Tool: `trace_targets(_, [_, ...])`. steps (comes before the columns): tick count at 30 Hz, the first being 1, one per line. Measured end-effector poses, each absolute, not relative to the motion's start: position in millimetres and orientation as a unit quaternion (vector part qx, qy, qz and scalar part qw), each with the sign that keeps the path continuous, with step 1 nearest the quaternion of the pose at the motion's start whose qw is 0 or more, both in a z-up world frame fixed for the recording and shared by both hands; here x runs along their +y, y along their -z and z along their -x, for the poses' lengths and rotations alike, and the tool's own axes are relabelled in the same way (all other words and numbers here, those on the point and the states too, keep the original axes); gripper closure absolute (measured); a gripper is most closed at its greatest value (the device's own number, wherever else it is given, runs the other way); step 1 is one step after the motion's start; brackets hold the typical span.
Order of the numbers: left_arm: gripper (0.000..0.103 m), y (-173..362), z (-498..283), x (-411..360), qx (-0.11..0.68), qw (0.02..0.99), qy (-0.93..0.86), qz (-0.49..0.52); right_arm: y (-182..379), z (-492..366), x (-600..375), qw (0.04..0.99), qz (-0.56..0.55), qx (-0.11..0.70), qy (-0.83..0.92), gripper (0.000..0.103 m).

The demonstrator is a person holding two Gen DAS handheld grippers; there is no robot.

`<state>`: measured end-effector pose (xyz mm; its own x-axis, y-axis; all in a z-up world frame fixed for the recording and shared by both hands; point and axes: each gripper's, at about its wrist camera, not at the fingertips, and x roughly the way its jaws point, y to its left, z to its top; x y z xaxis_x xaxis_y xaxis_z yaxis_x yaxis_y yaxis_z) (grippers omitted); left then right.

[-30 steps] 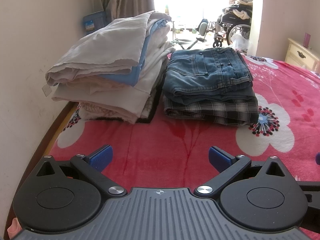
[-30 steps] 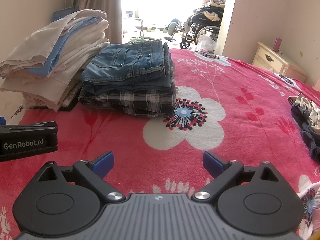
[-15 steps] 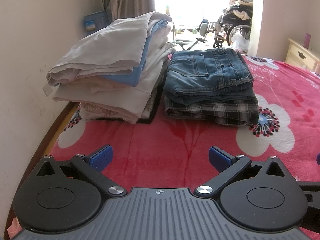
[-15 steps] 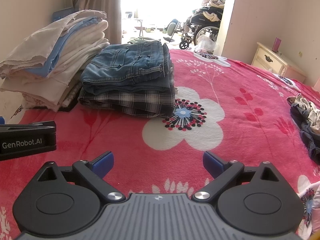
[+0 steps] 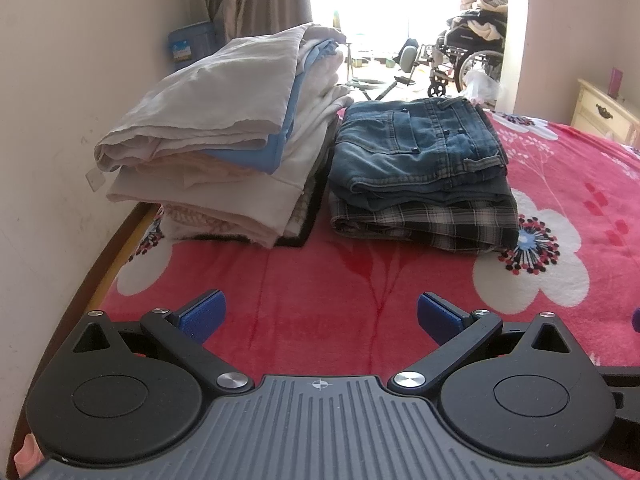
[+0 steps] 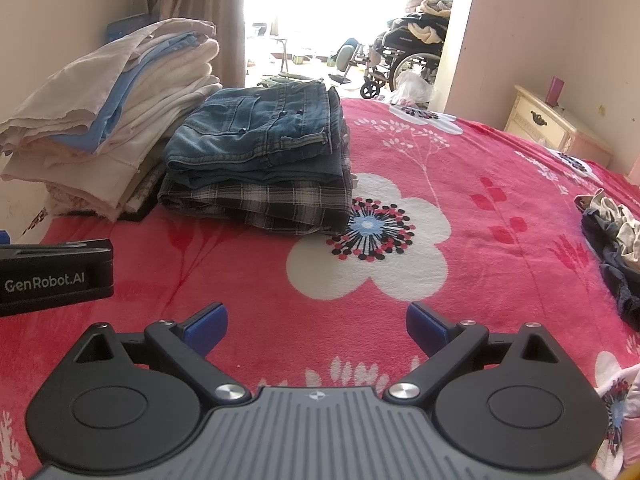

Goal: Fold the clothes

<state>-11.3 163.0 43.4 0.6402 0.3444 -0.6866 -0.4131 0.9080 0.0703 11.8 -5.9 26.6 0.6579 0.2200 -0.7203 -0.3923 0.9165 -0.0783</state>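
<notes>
Change: none is noted against the pictures of a second ago; both grippers are held level over the bed (image 6: 480, 240).
Left gripper (image 5: 320, 314): jaws wide, nothing held.
Right gripper (image 6: 316, 322): jaws wide, nothing held.
Folded: pale stack (image 5: 216, 152) by the wall; jeans (image 5: 416, 148) stacked on plaid garment (image 5: 432, 220) just beside it.
Unfolded: crumpled clothes (image 6: 612, 240) at the bed's right edge.
Judgement: a pause between garments; the crumpled clothes are probably fetched next.

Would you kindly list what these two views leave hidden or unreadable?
- Unfolded clothes, right wrist view: cut off by the right edge, so how many there are is unclear.
- Bottom layers of the pale stack, left wrist view: buried under upper garments.
- Window area behind the wheelchair: washed out by glare.
- Left claw body, right wrist view: only a labelled corner shows.
</notes>
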Motion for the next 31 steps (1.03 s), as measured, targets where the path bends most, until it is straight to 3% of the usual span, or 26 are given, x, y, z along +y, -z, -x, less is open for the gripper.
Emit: trace_targets(31, [0.000, -41.3, 11.9, 163.3, 0.369, 0.904, -0.212, 0.045, -24.8, -10.3, -3.8, 0.902, 0.116, 0.379, -0.169, 0.004])
